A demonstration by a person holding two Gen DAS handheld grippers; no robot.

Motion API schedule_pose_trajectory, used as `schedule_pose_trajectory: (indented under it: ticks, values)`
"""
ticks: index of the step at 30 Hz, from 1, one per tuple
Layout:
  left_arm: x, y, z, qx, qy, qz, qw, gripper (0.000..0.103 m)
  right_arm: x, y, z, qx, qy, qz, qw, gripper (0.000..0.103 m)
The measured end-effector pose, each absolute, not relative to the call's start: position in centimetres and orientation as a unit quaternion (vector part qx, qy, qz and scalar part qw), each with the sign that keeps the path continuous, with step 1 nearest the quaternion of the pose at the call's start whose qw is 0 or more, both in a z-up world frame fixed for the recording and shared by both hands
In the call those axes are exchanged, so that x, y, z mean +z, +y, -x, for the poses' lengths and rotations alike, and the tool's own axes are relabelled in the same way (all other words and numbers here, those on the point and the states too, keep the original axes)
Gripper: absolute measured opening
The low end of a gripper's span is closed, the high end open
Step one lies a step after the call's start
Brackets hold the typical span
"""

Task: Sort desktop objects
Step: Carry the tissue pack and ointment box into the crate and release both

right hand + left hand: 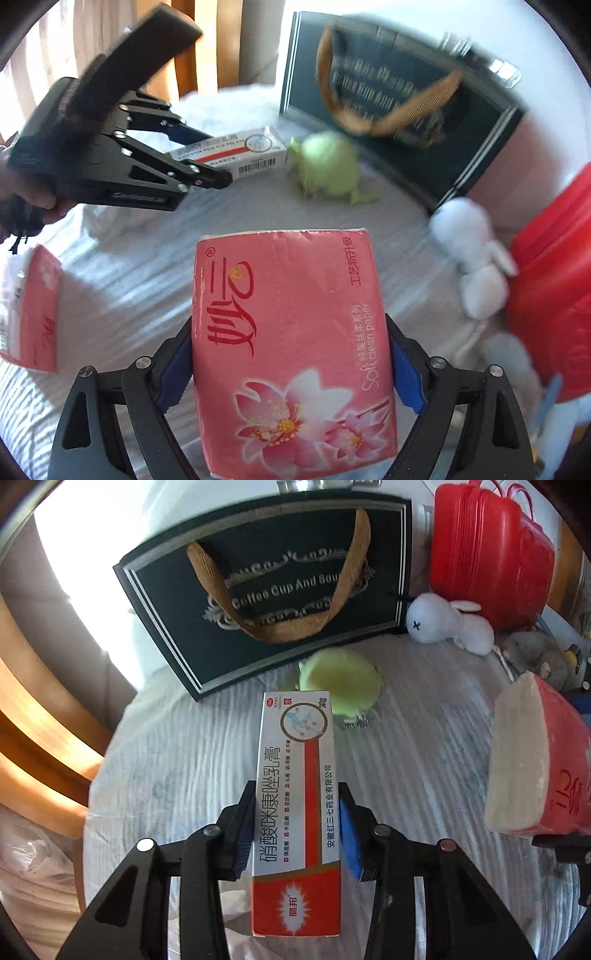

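My left gripper [297,805] is shut on a white and red ointment box [295,797], held above the white cloth. The same box [240,151] shows in the right wrist view, in the left gripper [218,173]. My right gripper [290,332] is shut on a pink tissue pack [291,332]; that pack also shows at the right of the left wrist view [535,760]. A green plush toy [340,683] [327,166] lies on the cloth just beyond the box. A white rabbit plush [447,622] [476,266] lies further right.
A black gift bag with a brown handle [280,587] [399,96] stands at the back. A red case [487,550] [554,288] stands at the right. A second pink tissue pack [31,306] lies at the left. A grey plush [535,657] lies by the red case. A wooden edge [44,746] runs along the left.
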State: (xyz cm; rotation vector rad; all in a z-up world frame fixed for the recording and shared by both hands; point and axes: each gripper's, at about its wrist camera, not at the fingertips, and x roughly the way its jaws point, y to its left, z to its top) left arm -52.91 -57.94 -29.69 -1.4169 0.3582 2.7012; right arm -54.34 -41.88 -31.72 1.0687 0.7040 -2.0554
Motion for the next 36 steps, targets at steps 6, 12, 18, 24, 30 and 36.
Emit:
schedule_pose_trajectory:
  ticks: [6, 12, 18, 24, 30, 36]
  values:
    - [-20.6, -55.2, 48.3, 0.912, 0.171, 0.373, 0.021, 0.04, -24.5, -39.6, 49.6, -0.838, 0.242, -0.347, 0.345, 0.09]
    - [-13.9, -48.5, 39.4, 0.936, 0.175, 0.303, 0.032, 0.04, -17.0, -33.1, 43.3, -0.875, 0.189, -0.313, 0.316, 0.09]
    - [-8.3, -36.3, 29.9, 0.95, 0.158, 0.247, 0.109, 0.04, -10.2, -20.4, 35.0, -0.923, 0.126, -0.284, 0.226, 0.09]
    - [-2.3, -19.7, 24.0, 0.94, 0.165, 0.206, 0.218, 0.04, -3.8, -7.1, 27.7, -0.963, 0.08, -0.228, 0.12, 0.09]
    - [3.4, -2.0, 20.5, 0.913, 0.191, 0.162, 0.322, 0.04, 1.3, 6.6, 20.9, -0.982, 0.05, -0.184, 0.007, 0.09]
    - [6.3, 13.4, 19.5, 0.886, 0.204, 0.166, 0.381, 0.04, 4.8, 20.7, 17.0, -0.979, 0.011, -0.177, -0.101, 0.091]
